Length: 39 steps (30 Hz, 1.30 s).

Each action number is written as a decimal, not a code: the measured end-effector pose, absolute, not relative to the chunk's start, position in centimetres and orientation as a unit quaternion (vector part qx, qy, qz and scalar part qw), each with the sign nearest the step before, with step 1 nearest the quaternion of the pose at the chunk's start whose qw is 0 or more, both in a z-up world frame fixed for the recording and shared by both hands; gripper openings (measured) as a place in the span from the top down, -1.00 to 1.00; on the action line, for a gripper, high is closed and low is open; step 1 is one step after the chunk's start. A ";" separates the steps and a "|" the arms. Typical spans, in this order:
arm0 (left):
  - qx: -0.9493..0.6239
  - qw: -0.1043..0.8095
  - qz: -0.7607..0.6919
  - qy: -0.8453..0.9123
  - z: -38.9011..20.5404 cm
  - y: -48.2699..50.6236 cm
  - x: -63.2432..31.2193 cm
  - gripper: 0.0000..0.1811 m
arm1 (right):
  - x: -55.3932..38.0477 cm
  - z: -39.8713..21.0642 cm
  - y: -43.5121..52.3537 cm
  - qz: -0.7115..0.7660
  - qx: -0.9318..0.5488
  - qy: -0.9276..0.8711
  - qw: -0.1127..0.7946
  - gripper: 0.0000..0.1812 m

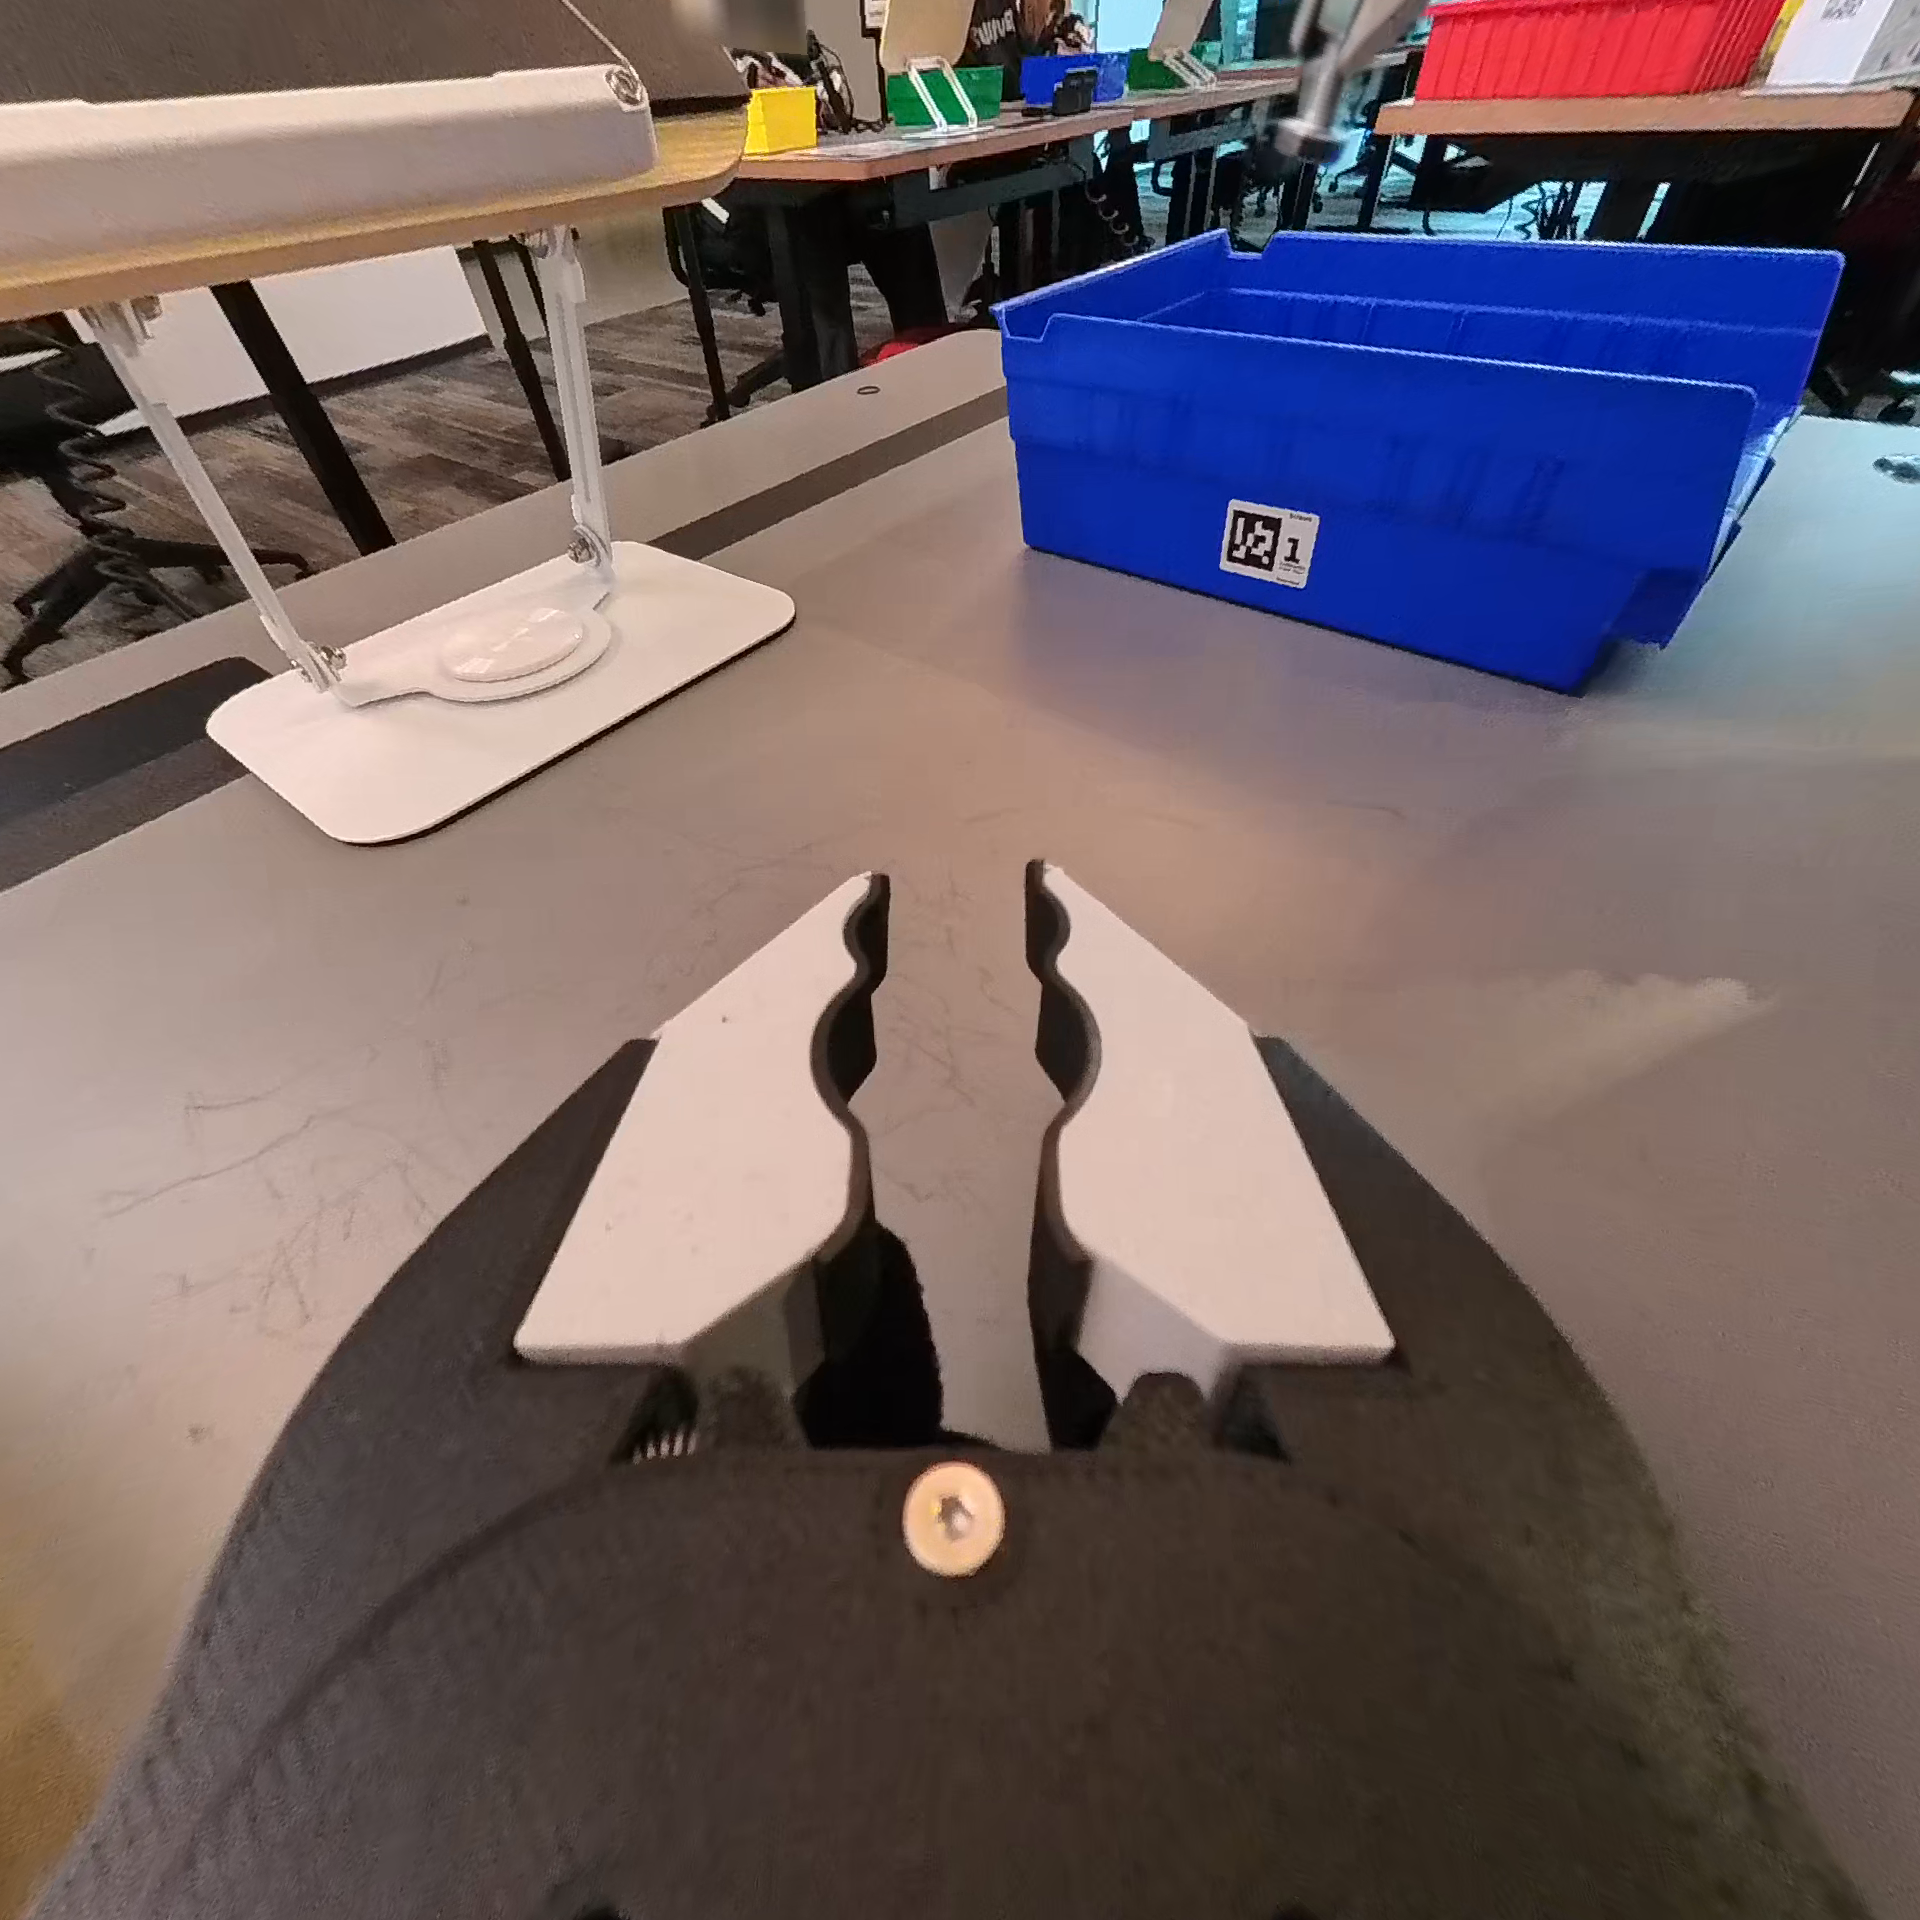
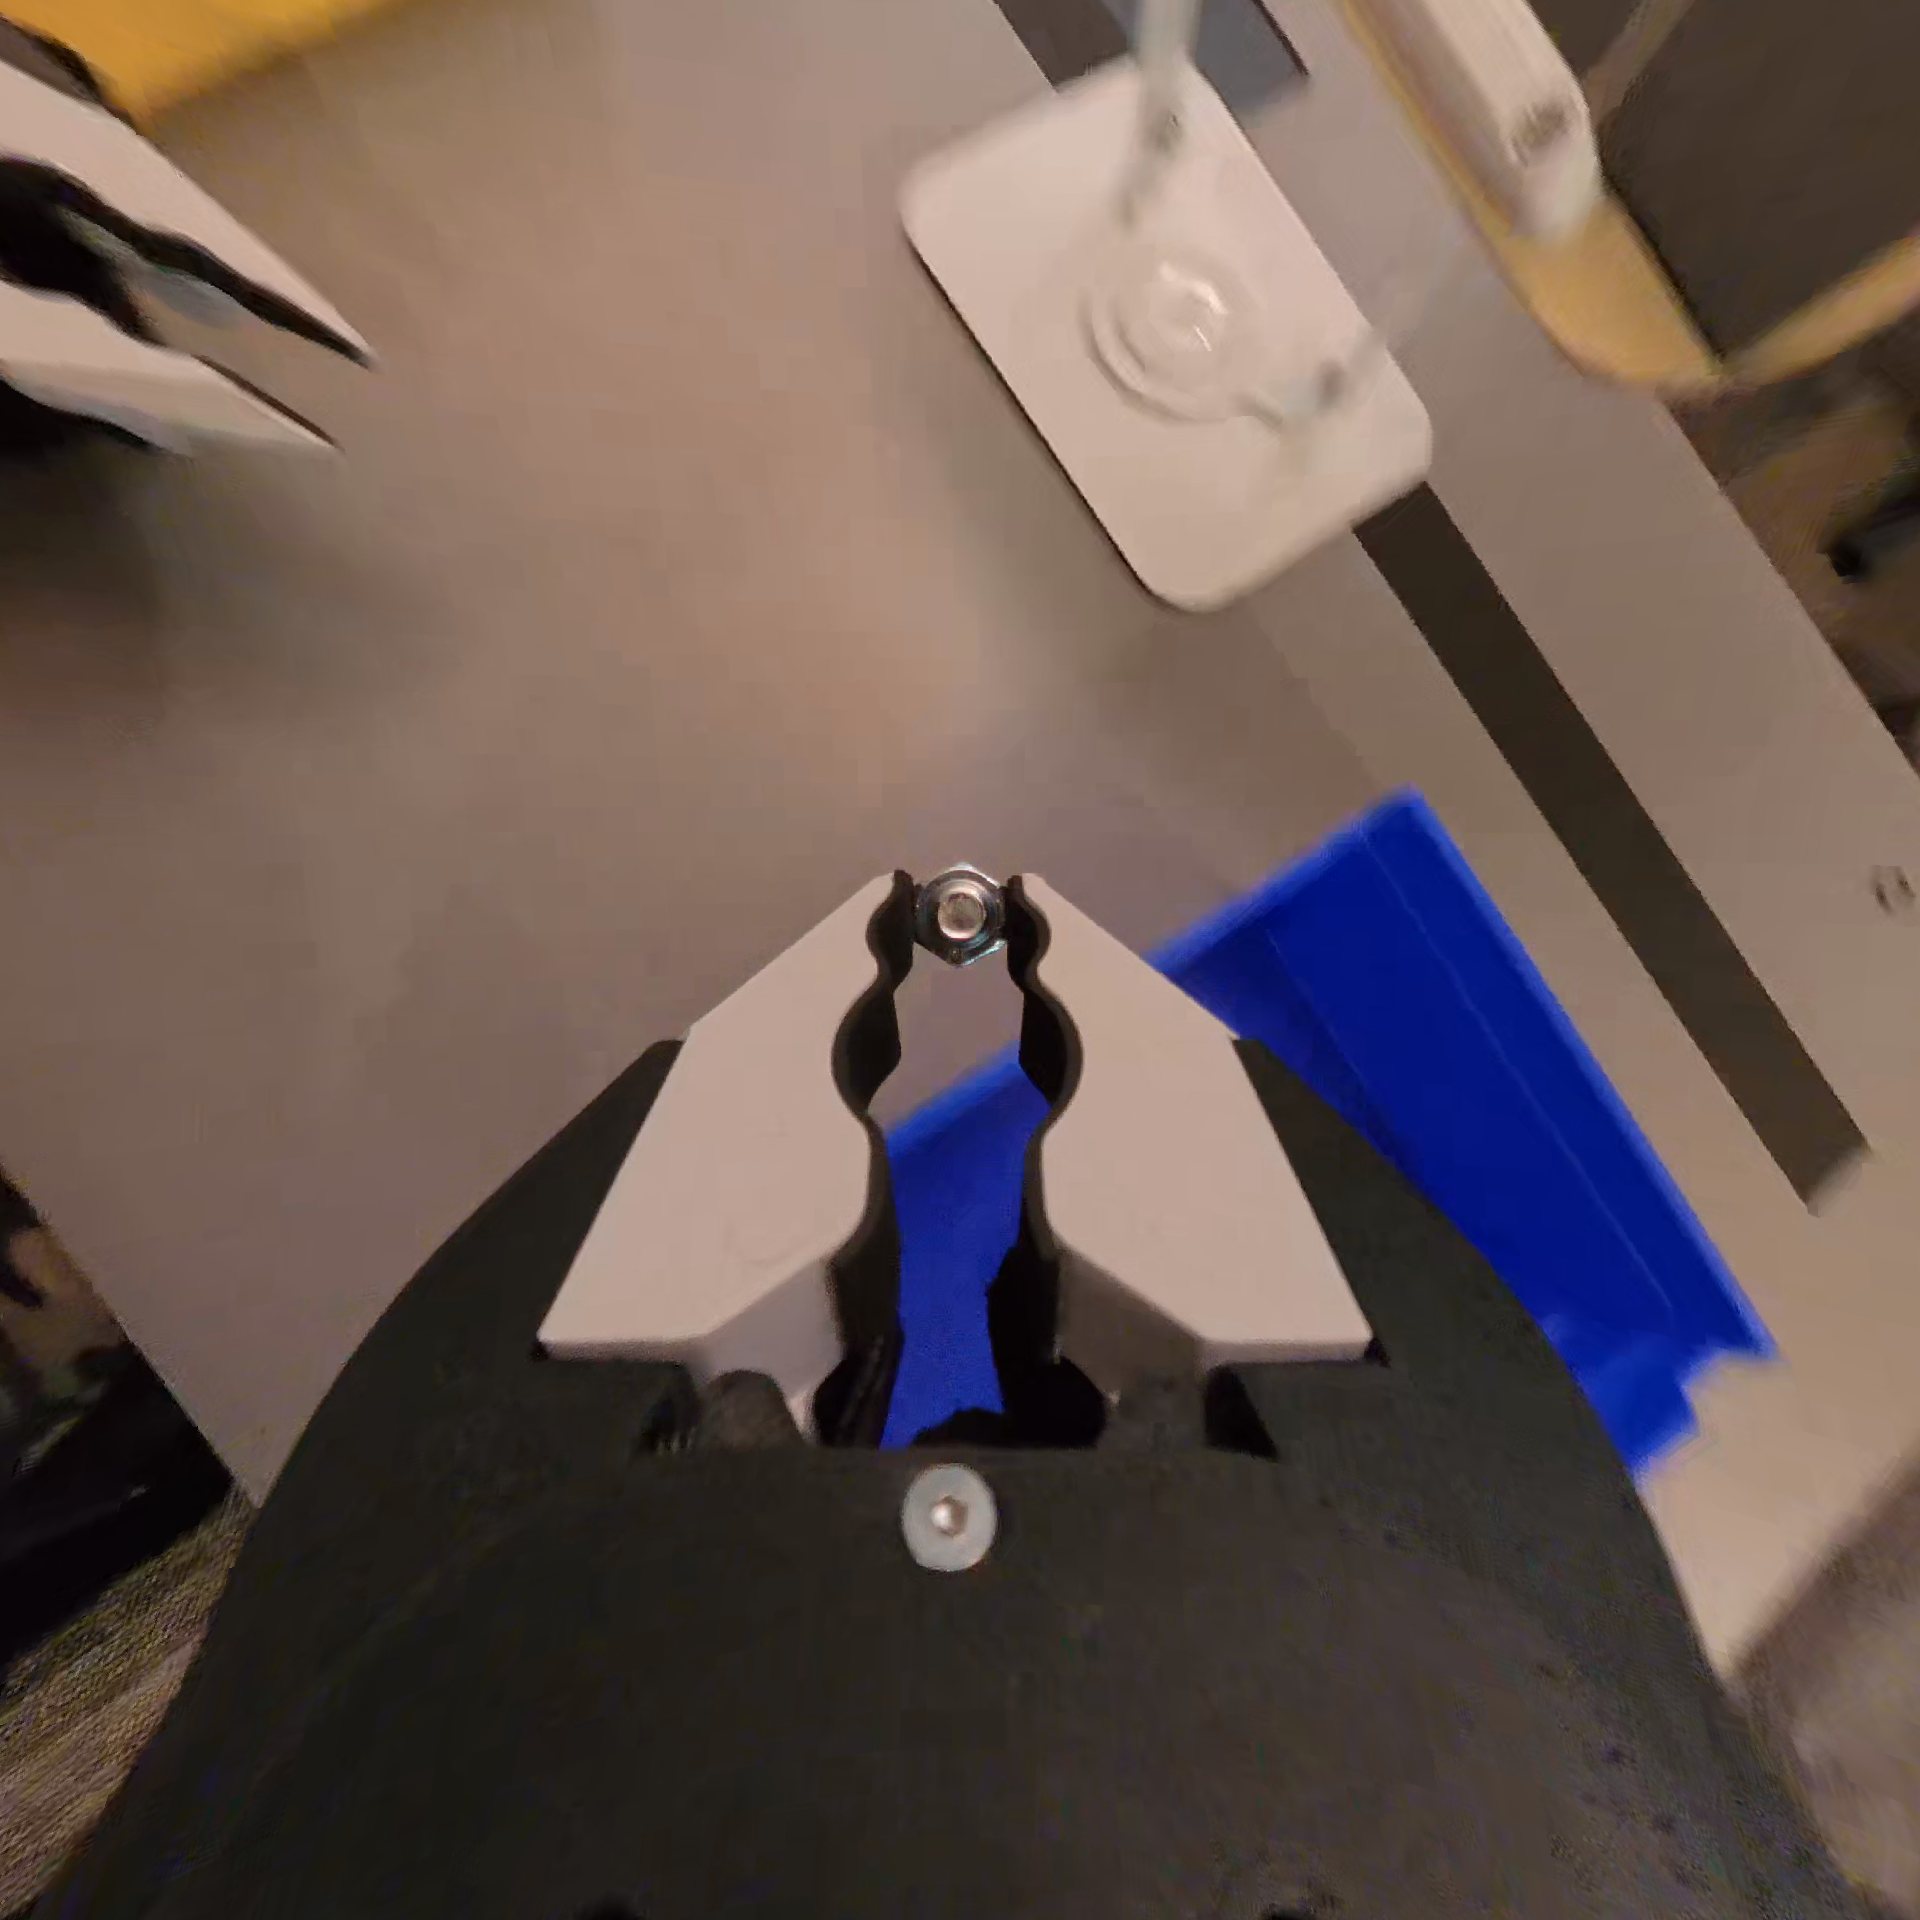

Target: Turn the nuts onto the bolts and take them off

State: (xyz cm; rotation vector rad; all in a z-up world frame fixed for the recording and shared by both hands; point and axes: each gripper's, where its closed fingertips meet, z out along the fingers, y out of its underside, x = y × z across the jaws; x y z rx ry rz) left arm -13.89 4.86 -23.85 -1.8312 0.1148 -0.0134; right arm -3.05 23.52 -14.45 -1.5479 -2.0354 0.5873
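Bare table (image 1: pixel 935 748) between white stand base (image 1: pixel 499 717) and blue bin (image 1: pixel 1382 499) (passage open)

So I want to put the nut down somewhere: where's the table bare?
Bare table lies between the white stand base and the blue bin, running toward the left gripper, which is open and holds nothing. The right gripper holds the nut above that stretch. It is tighter under the stand's raised top and close beside the bin.

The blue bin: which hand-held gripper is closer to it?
Right. The right hand-held gripper hangs above the blue bin, pinching a nut. The left hand-held gripper is farther back over the table.
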 end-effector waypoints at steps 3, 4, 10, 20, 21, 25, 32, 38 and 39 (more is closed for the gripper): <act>-0.795 0.605 -0.005 0.048 -23.9 4.9 -14.0 0.74 | 0.8 -16.0 26.8 0.161 -0.619 -0.733 0.230 0.82; -0.795 0.604 -0.005 0.048 -24.0 4.9 -14.0 0.74 | 1.9 -16.8 27.7 0.143 -0.631 -0.730 0.220 0.82; -0.797 0.602 -0.003 0.048 -24.1 5.0 -14.0 0.74 | 7.5 -23.4 28.4 0.089 -0.674 -0.730 0.067 0.82; -0.797 0.602 -0.005 0.048 -24.1 5.0 -14.0 0.74 | 9.6 -29.5 28.3 0.038 -0.691 -0.721 -0.036 0.81; -0.797 0.602 -0.005 0.048 -24.1 5.0 -14.0 0.74 | 9.2 -29.4 28.5 0.042 -0.694 -0.718 -0.028 0.80; -0.797 0.602 -0.005 0.048 -24.1 5.1 -14.0 0.74 | 7.0 -27.2 29.6 0.064 -0.704 -0.706 0.040 0.69; -0.797 0.602 -0.003 0.050 -24.1 5.1 -14.0 0.75 | -1.8 -15.9 24.7 0.258 -0.613 -0.702 0.255 0.85; -0.789 0.612 -0.009 0.051 -23.3 4.9 -13.4 0.92 | -9.3 -11.1 8.8 0.483 -0.429 -0.712 0.276 0.89; -0.781 0.622 -0.031 0.054 -22.3 4.7 -12.5 0.96 | -10.5 -11.7 7.0 0.503 -0.420 -0.709 0.262 0.89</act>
